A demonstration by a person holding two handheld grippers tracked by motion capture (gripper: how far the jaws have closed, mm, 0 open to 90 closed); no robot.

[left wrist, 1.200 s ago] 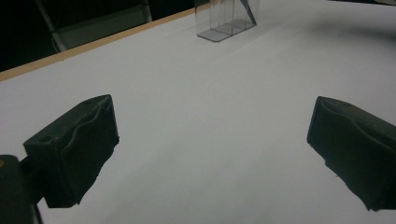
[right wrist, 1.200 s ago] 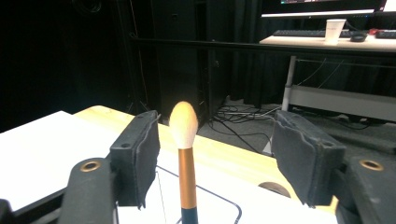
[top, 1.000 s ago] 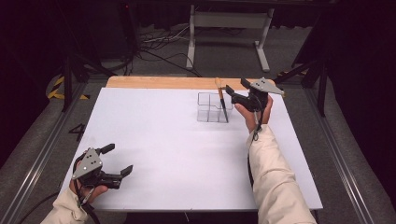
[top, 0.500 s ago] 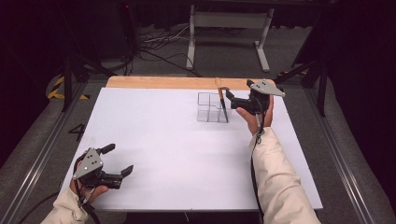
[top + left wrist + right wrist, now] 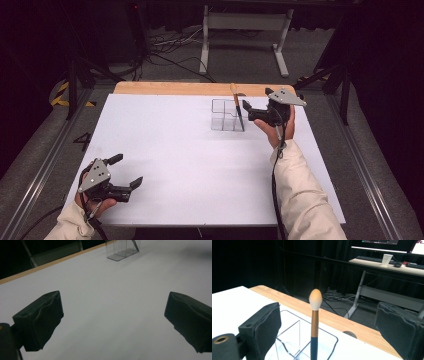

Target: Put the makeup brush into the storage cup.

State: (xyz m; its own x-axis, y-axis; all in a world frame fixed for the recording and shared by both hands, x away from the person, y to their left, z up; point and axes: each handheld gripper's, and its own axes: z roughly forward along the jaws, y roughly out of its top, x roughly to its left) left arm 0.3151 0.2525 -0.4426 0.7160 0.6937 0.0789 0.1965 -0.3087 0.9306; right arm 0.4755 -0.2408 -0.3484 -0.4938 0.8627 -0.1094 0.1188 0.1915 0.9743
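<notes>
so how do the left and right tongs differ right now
The left tongs sit at the table's near left corner, over bare white surface; the right tongs are at the far side, beside the clear organizer, with the makeup brush standing between their jaws. Both are open, gripping nothing.

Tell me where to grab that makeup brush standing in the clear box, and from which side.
Grip the brush on its gold collar or the dark handle just below, not the soft bristle tip. It stands nearly upright in the clear box, so come in level from the side where the right claw sits, one jaw each side of the handle, then lift straight up.
</notes>
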